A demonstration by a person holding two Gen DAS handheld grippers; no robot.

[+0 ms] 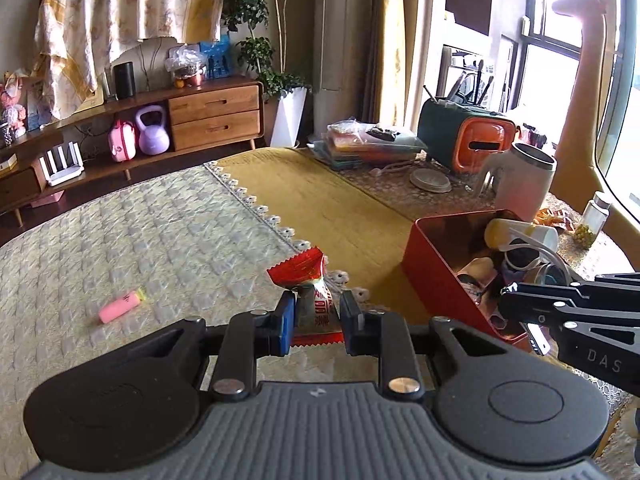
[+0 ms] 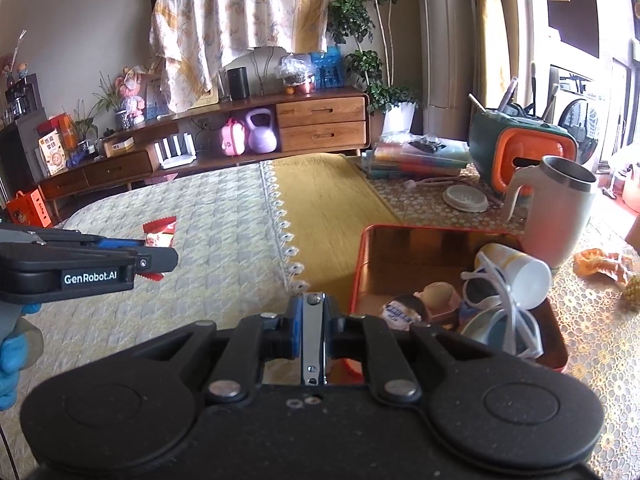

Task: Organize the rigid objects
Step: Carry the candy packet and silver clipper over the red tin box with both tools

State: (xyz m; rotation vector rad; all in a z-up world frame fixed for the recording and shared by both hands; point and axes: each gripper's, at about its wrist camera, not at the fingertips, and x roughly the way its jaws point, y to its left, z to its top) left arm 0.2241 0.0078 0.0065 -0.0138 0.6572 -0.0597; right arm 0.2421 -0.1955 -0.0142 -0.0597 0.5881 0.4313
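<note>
My left gripper [image 1: 316,312] is shut on a red snack packet [image 1: 308,280] and holds it above the quilted table cover; the packet also shows in the right wrist view [image 2: 160,234]. My right gripper [image 2: 313,312] is shut on a silver nail clipper [image 2: 312,340], just left of the near rim of the red tin box [image 2: 440,232]. The box [image 1: 436,280] holds a white cup [image 2: 516,270], white sunglasses [image 2: 504,312] and small items. A pink highlighter [image 1: 120,307] lies on the cover to the left.
A white mug [image 2: 560,208], a round lid [image 2: 466,198], an orange-green container [image 2: 524,152] and stacked plastic cases [image 2: 416,156] stand behind the box. A small jar [image 1: 594,220] is at the right. A wooden sideboard [image 1: 216,116] lines the far wall.
</note>
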